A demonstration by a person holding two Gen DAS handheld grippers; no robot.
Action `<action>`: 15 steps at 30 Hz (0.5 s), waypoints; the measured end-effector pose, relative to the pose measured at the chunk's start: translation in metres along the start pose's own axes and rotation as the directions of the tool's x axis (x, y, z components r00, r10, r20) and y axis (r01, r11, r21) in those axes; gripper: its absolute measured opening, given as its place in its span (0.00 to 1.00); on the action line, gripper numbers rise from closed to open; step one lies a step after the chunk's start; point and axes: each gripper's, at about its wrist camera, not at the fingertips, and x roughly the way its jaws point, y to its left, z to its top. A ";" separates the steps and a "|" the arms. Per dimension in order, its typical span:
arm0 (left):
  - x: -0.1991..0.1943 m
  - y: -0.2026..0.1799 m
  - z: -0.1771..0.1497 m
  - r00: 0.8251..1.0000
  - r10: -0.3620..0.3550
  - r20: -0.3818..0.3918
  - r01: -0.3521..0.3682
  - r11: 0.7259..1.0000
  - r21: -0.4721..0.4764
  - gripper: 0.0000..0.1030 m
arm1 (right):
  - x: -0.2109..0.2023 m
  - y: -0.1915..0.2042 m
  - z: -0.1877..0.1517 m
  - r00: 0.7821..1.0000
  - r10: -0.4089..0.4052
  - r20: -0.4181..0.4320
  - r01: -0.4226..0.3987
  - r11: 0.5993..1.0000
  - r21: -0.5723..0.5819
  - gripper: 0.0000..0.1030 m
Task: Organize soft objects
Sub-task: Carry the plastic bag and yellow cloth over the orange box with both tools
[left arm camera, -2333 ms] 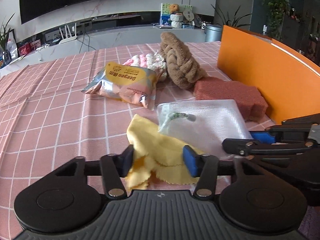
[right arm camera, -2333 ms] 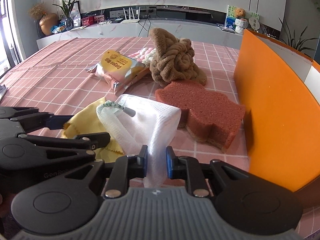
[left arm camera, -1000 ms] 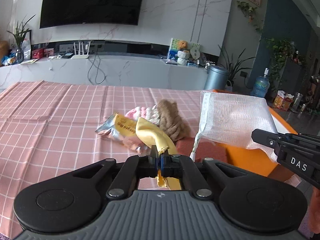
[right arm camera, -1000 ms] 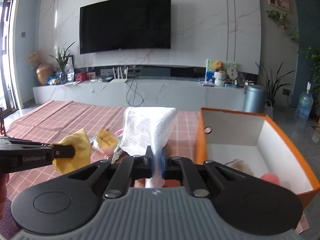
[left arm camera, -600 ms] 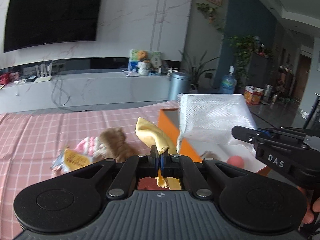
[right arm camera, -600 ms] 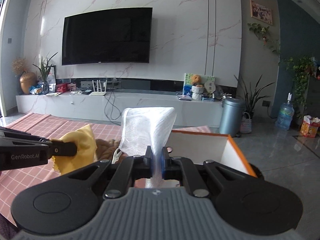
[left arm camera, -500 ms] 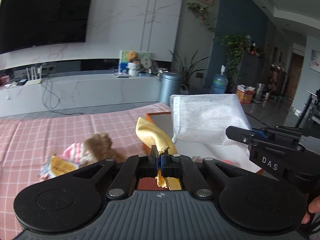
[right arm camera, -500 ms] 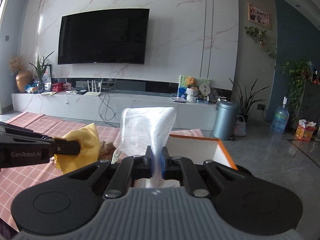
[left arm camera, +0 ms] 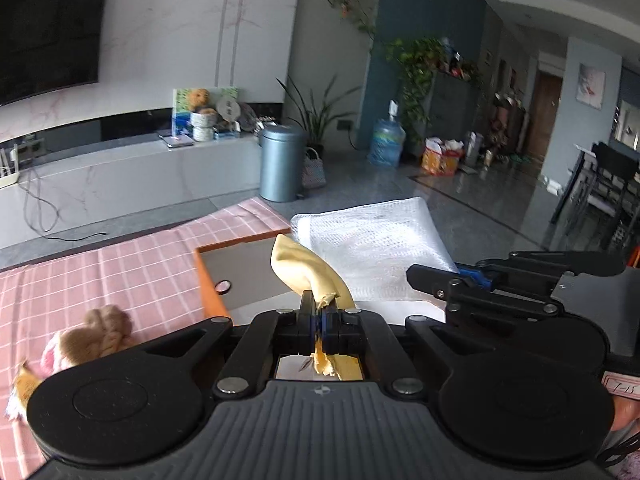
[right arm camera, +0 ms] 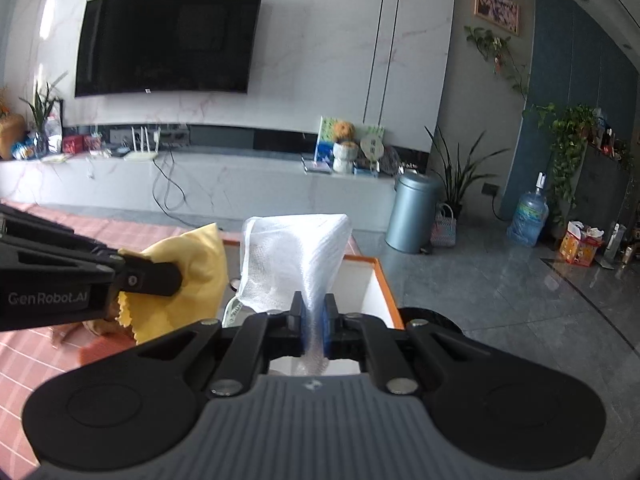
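The room is a bright living space: a marble-look wall carries a dark television, a long low cabinet runs beneath it, and a grey bin stands on the glossy floor near potted plants.

In front lies the table, covered by a pink checked cloth. At its far right corner sits an orange box with a pale inside and a round hole in its wall; it looks like the place meant for the soft things, which would explain why both tools are raised over its open top.

The mesh bag, white and limp, hangs pinched in the right gripper, whose fingers are pressed together on a gathered fold, so the rest drapes freely above the box. Holding it by one fold probably lets it drop cleanly once let go.

The yellow cloth is smaller and is clamped the same way in the left gripper, fingers closed tight on it, a frayed edge sticking out behind the pads. In the right wrist view it hangs just beside the bag, near the box's left wall.

Left on the cloth, towards the near left edge, are a brown knotted towel, something pink behind it, and a blurred snack packet, not yet put away.
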 end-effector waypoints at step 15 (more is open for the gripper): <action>0.078 -0.012 -0.007 0.971 0.028 -0.239 0.009 0.989 0.150 0.03 | 0.082 -0.011 -0.013 0.969 -0.011 -0.247 -0.006 0.998 -0.066 0.06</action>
